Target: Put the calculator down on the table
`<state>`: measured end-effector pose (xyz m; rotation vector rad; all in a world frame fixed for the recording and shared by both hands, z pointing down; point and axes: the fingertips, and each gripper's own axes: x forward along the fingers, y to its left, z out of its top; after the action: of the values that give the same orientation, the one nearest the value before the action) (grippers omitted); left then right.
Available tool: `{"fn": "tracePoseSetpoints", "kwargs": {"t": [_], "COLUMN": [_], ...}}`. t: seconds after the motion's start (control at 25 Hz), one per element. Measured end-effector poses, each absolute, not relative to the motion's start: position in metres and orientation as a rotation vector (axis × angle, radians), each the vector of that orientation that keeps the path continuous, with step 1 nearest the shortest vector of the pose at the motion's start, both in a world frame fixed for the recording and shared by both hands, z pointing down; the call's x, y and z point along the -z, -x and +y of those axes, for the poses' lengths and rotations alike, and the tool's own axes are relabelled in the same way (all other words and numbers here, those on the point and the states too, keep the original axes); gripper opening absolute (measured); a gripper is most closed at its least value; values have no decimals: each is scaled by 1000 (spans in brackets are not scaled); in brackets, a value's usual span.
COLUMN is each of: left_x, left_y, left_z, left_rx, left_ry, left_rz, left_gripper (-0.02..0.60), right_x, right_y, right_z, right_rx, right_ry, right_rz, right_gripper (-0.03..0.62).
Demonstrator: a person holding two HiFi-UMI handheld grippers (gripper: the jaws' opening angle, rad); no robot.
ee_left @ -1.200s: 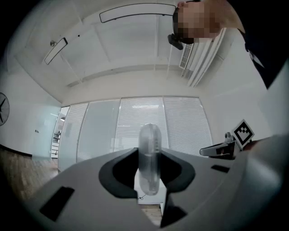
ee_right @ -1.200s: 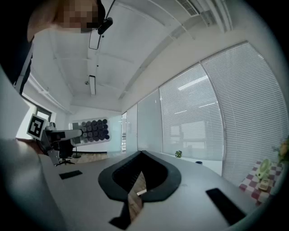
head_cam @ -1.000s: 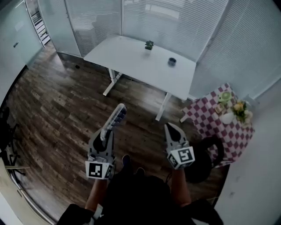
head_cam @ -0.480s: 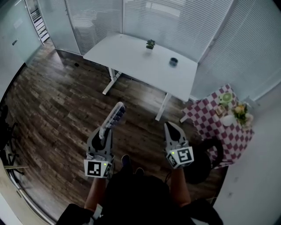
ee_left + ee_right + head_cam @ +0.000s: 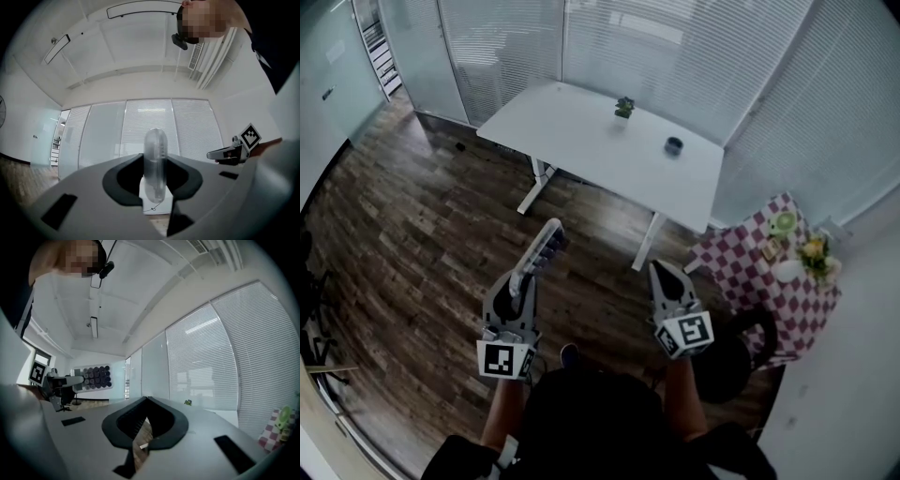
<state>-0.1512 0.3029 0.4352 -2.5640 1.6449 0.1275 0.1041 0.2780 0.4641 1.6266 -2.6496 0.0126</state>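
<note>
A dark plank floor (image 5: pixel 412 234) fills most of the head view, bounded on the far side by walls of pale slatted blinds (image 5: pixel 675 47). Against those blinds stands a long white table (image 5: pixel 572 136) on white legs, and to its right, near the corner, a smaller table under a red-and-white checked cloth (image 5: pixel 741 267) bears a few small items too small to make out. The person stands well short of the white table, both forearms stretched forward over the floor. The left gripper (image 5: pixel 523 281) has its jaws clamped on the lower end of the calculator (image 5: pixel 546 246), which juts forward and up from them, edge-on in the left gripper view (image 5: pixel 154 159), held in the air above the floor and well apart from the tabletop. The right gripper (image 5: pixel 664 272) is level beside it, its jaws drawn together at the tips with nothing between them (image 5: pixel 146 401). On the far side of the white table sit a small potted plant (image 5: pixel 624 107) and, to its right, a little dark cup (image 5: pixel 674 145).
</note>
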Motion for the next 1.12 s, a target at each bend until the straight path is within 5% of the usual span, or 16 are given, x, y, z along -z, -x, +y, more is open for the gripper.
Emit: {"fn": "tracePoseSetpoints", "kwargs": {"t": [1.12], "left_x": [-457], "left_y": [178], "left_z": [202], "left_rx": [-125], "left_ry": [2619], "left_rz": [1621], "left_gripper": [101], "right_x": [-485], "right_y": [-83], "right_z": [183], "right_rx": [-77], "right_ry": [-1690], "right_rz": [-2644], "right_gripper": [6]}}
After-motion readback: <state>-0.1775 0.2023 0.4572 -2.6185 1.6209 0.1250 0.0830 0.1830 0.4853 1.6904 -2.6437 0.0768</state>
